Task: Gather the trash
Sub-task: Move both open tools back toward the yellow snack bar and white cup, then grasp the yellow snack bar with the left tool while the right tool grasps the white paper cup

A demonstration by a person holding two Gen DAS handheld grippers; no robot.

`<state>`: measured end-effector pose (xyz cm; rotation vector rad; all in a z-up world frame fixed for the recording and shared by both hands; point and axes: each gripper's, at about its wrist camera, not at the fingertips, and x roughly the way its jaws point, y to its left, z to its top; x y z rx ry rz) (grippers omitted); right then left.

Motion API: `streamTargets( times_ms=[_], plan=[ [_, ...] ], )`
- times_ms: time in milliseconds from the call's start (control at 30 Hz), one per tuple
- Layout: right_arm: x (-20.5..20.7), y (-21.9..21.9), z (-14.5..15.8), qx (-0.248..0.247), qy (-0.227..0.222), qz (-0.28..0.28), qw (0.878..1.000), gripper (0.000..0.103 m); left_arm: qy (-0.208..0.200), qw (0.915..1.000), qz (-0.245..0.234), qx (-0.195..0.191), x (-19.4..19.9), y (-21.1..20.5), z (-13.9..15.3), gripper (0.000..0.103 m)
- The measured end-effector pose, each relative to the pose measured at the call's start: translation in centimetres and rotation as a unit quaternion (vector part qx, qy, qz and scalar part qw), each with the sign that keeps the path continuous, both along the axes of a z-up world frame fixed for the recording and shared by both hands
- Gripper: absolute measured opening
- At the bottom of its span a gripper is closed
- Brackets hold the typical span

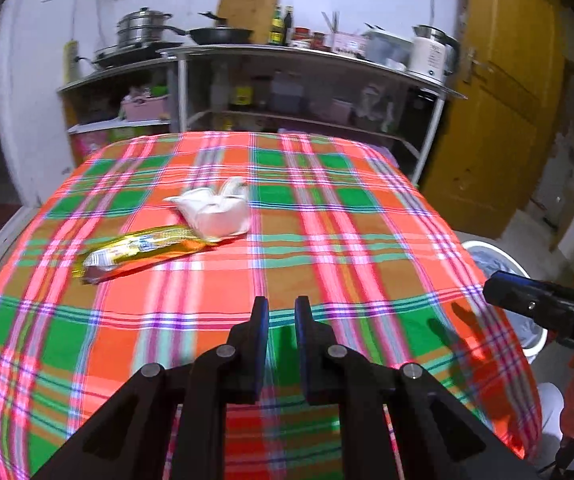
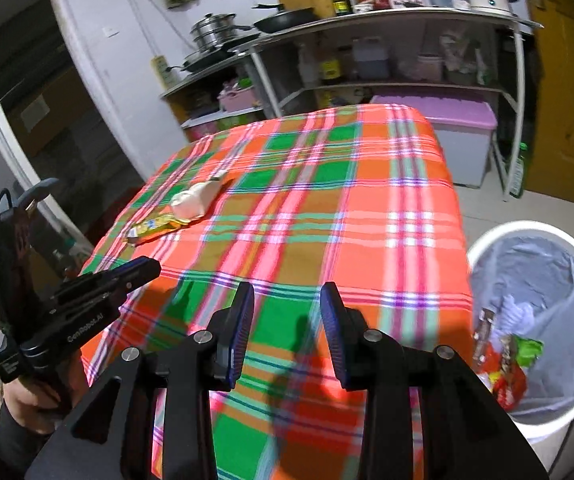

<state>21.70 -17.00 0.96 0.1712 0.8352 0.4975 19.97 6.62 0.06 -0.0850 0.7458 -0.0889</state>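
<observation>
On the table's orange-and-green plaid cloth (image 1: 327, 240), a crumpled white paper wad (image 1: 217, 210) touches a gold foil snack wrapper (image 1: 143, 250) toward the far left edge. The left gripper (image 1: 281, 306) and right gripper (image 2: 287, 292) hover over the near edge, fingers parted, holding nothing. A white lined trash bin (image 2: 543, 320) stands beside the right edge.

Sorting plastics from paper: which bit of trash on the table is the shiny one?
The snack wrapper, gold and flat; the crumpled tissue touching its far end is matte white.
</observation>
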Motion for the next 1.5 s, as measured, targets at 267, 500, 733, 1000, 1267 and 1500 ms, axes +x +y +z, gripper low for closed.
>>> streamTargets(
  times_ms=[267,500,733,1000,1267,1500],
  plan=[
    [1.4,3.9,0.7,-0.002,-0.003,0.034,0.999,0.036,-0.009,0.9994,0.032,0.008,-0.2,3.7,0.4,0.012],
    [3.4,7.1,0.2,0.003,0.012,0.057,0.998,0.036,-0.011,0.9986,0.048,0.018,0.9,6.5,0.5,0.020],
    [5.9,9.4,-0.2,0.015,0.029,0.069,0.997,0.047,-0.006,0.9981,0.055,0.028,2.5,8.9,0.2,0.024],
    [8.9,11.9,-0.6,0.026,0.046,0.075,0.996,0.047,-0.001,0.9985,0.049,0.022,4.9,11.5,0.1,0.032],
    [12.4,13.4,-1.2,0.049,0.073,0.065,0.994,0.047,0.002,0.9990,0.043,0.013,7.2,13.2,0.1,0.038],
    [15.1,15.1,-2.5,0.057,0.106,0.061,0.991,0.047,0.017,0.9997,0.017,0.008,8.5,13.2,-0.7,0.038]
  ],
)
